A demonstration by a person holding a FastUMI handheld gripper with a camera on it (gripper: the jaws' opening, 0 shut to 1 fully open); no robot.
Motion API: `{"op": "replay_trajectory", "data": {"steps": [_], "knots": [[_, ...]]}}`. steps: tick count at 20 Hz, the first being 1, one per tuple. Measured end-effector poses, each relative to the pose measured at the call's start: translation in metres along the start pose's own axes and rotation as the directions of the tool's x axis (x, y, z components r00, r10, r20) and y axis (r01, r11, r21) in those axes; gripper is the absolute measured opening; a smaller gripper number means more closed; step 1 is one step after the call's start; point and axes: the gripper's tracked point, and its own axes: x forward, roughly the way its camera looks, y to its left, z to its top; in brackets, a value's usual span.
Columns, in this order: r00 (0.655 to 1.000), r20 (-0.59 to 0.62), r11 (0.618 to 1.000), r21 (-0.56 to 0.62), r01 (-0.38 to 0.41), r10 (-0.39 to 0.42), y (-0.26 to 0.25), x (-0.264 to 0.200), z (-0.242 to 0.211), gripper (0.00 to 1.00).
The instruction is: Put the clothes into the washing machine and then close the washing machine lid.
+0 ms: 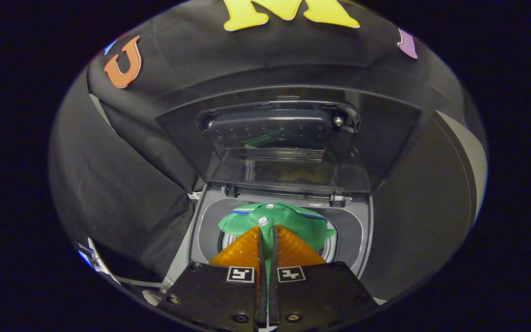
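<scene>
Clearly soft and light, the green shirt (277, 221) hangs limp over the washing machine drum (330, 251), pinched by its fabric in the clenched claw (268, 230).

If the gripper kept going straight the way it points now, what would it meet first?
Probably nothing new: the gripper is shut on the green garment. Beyond lies the washing machine drum.

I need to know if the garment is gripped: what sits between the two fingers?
In the gripper view, a fold of the green garment is pinched between the fingers of the gripper.
</scene>
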Motion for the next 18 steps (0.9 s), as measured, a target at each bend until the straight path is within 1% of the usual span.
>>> {"op": "replay_trajectory", "data": {"steps": [5,6,7,8,11,13,18], "knots": [[1.0,-0.018,1.0,0.013,0.017,-0.017,-0.002,0.002,-0.003,0.05],[1.0,-0.018,1.0,0.007,0.008,-0.008,-0.002,0.002,-0.003,0.08],[1.0,-0.011,1.0,0.001,0.003,-0.003,-0.001,0.001,-0.002,0.13],[1.0,-0.004,1.0,0.0,0.027,-0.027,-0.006,0.001,0.001,0.34],[0.997,0.046,0.998,-0.005,0.068,-0.068,-0.014,0.0,0.005,0.99],[0.996,0.053,0.997,-0.007,0.074,-0.073,-0.015,0.0,0.003,0.97],[0.989,0.112,0.995,-0.032,0.099,-0.095,-0.019,-0.011,0.013,0.97]]}}
